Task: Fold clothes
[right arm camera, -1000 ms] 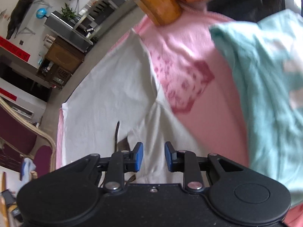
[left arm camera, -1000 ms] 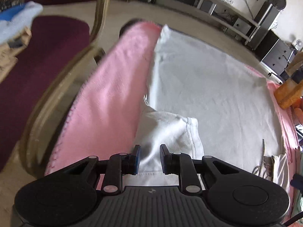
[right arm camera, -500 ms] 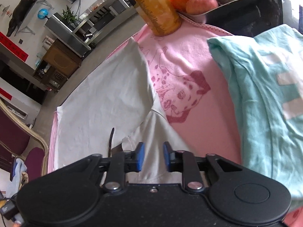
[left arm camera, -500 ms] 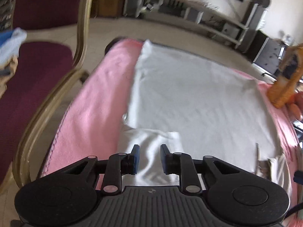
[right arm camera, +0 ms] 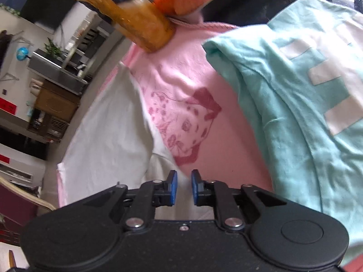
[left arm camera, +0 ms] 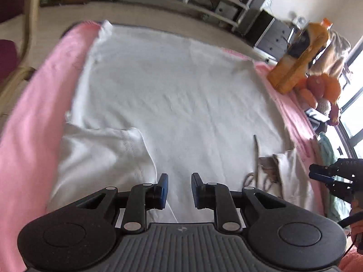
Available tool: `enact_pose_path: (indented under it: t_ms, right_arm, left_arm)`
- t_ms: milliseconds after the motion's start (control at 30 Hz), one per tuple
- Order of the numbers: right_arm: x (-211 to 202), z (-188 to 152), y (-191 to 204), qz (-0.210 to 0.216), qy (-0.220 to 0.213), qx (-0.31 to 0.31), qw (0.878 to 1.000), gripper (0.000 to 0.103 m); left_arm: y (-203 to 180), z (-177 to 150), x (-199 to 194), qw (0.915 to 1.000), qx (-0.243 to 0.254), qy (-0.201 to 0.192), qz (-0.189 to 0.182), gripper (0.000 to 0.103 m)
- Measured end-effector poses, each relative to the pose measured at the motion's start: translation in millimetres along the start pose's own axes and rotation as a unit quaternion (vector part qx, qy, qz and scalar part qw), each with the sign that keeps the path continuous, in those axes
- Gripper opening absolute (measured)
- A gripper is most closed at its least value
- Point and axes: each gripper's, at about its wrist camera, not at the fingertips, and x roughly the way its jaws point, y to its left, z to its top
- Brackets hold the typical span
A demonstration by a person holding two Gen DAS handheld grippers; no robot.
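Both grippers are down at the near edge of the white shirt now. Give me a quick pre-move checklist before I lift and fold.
1. white shirt spread flat on the pink blanket: ok, only light wrinkles.
2. left gripper on fabric: not ok, a gap shows between the pads, no cloth pinched.
3. right gripper on fabric: cannot tell; its jaws have just been closing over the shirt's sleeve, but a gap remains.
4. left sleeve tucked in: not ok, it lies out to the side.
5. Fold path clear: ok; the teal shirt and orange bottle lie off the white shirt.
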Motion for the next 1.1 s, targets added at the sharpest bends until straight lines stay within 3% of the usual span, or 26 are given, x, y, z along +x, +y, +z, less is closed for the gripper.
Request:
enact_pose_path:
  t_ms: [133, 200, 300, 433, 467, 500, 667, 733, 800, 933, 1100]
  right_arm:
    - [-20.7, -10.5, -2.4, 0.037, 0.006, 0.004, 0.999, 0.015]
    - [-26.6, -14.6, -2.1, 0.053, 0.014, 0.002, 0.998, 0.015]
    - [-18.7, -18.5, -10.6, 0.065, 0.052, 0.024, 0.996, 0.015]
    - [-3.9, -17.3, -18.6, 0.011, 0.069, 0.031, 0.997, 0.015]
    - [-3.7, -18.2, -22.1, -0.006, 0.074, 0.029, 0.997, 0.003]
    - [-5.3, -20.1, -26.1, -0.017, 0.079, 0.028, 0.996, 0.0]
    - [-33.2, -36.6, -34.2, -0.066, 0.079, -0.006, 0.995, 0.0]
    - [-45.3, -45.9, -32.8, -0.082, 0.069, -0.021, 0.994, 0.002]
    - [-57.9, -51.6, -31.9, -0.062, 0.048, -0.034, 0.996, 0.01]
    - [-69.3, -47.9, -32.2, -0.004, 0.013, -0.028, 1.0, 0.01]
    - [-48.1, -35.4, -28.0, 0.028, 0.012, -0.003, 1.0, 0.01]
  left_arm:
    - [26.8, -11.3, -39.3, 0.9963, -0.062, -0.03, 0.051, 0.021]
    - [45.4, -20.9, -48.0, 0.992, -0.102, -0.028, 0.07, 0.018]
    - [61.5, -25.6, -34.6, 0.9875, -0.122, -0.003, 0.1, 0.014]
    - [65.6, -30.3, -22.6, 0.9859, -0.112, 0.015, 0.124, 0.012]
    - [63.1, -34.3, -24.7, 0.9869, -0.106, 0.024, 0.12, 0.012]
    - [60.5, -39.2, -26.8, 0.9878, -0.101, 0.033, 0.114, 0.012]
    - [30.9, -71.8, -39.7, 0.9908, -0.03, 0.061, 0.117, 0.013]
    - [26.4, -78.8, -48.0, 0.9922, -0.025, 0.053, 0.11, 0.013]
    - [23.0, -85.0, -56.7, 0.9937, -0.024, 0.043, 0.1, 0.013]
    - [22.7, -75.9, -73.1, 0.9939, -0.032, -0.02, 0.104, 0.013]
    - [25.0, -45.6, -52.2, 0.9916, -0.044, -0.039, 0.115, 0.013]
